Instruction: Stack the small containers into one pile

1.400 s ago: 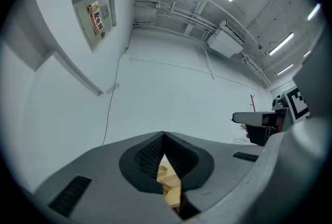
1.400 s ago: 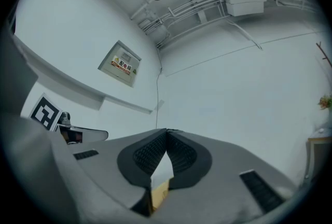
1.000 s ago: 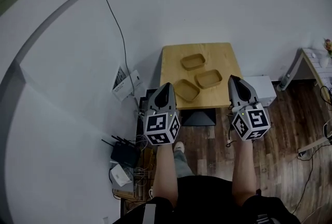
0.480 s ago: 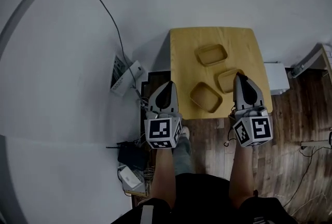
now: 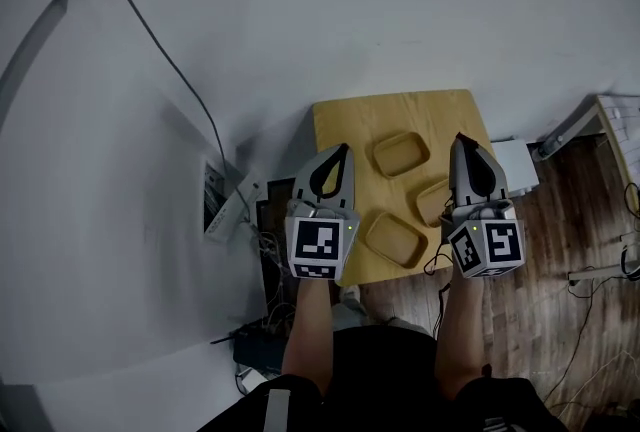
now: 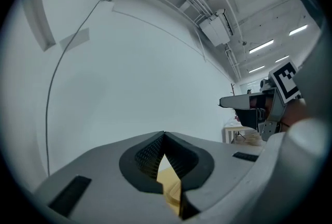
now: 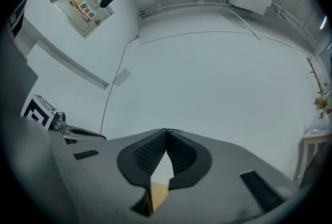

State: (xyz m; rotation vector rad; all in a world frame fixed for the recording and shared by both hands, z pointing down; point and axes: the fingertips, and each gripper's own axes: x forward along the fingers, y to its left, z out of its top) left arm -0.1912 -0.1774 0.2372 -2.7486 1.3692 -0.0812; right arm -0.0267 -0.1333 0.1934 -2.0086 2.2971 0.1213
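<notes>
Containers (image 5: 402,153) are sitting apart on the tabletop (image 5: 345,120) — none stacked yet; left tongs (image 5: 342,150) and right tongs (image 5: 462,140) are hovering above, both pinched together, empty — likely lining up a first grasp.

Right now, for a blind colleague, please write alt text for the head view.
Three shallow tan containers lie apart, unstacked, on a small wooden table, seen from steeply above. The person's left gripper and right gripper hover over its near half, jaws together and empty; the right one partly hides one container.
</notes>
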